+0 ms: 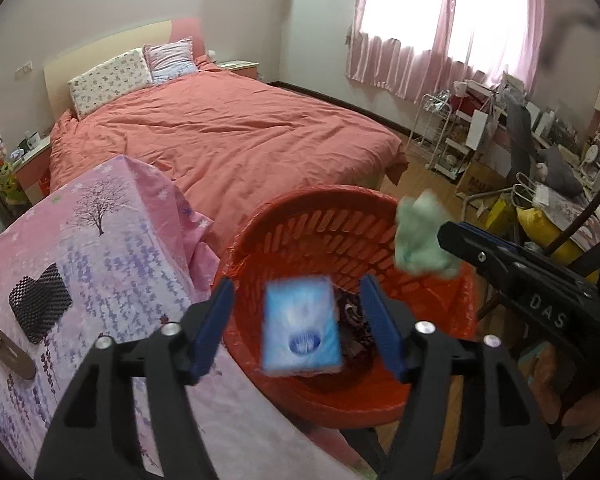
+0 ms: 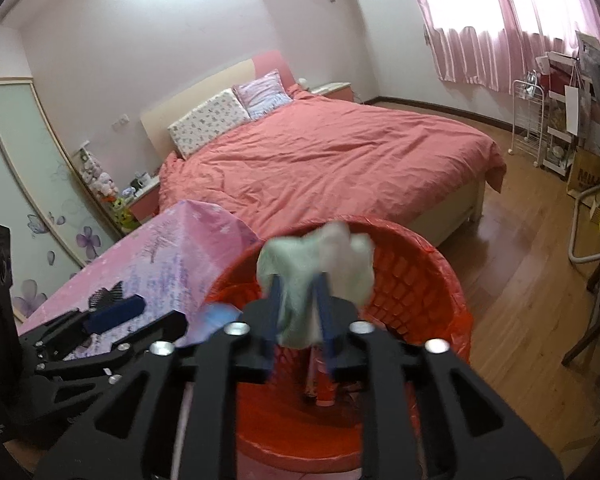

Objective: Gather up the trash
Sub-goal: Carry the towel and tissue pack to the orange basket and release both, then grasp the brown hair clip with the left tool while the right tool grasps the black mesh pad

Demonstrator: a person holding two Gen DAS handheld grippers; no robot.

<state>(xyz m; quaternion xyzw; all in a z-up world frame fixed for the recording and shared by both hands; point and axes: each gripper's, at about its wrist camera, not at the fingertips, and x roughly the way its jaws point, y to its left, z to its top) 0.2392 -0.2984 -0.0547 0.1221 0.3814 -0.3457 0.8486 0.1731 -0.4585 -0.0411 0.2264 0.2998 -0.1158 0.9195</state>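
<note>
Both grippers hang over the red trash basket (image 1: pixel 352 240), which stands beside the cloth-covered counter (image 1: pixel 100 240) at the foot of the bed (image 1: pixel 228 132). Left gripper (image 1: pixel 300 328) has its blue jaws spread wide; a blurred blue-and-white packet (image 1: pixel 300 324) sits in the gap, clear of both pads, above the basket's inside. Right gripper (image 2: pixel 298 316) has its jaws partly apart with a crumpled pale green tissue wad (image 2: pixel 316 268) between them, bulging above the tips; blur hides whether the pads press on it.

From the left wrist, the right gripper shows from the side at the right edge, its tip against the wad over the basket's far rim. That view also shows a black mesh pad (image 1: pixel 40 306) and a brown oval object (image 1: pixel 12 356) lying on the counter, and dark trash in the basket bottom. From the right wrist, the left gripper (image 2: pixel 112 316) appears low at left over the counter edge, a corner of the packet just beside it, and a sliding wardrobe door (image 2: pixel 16 184) with flower prints stands at far left.
</note>
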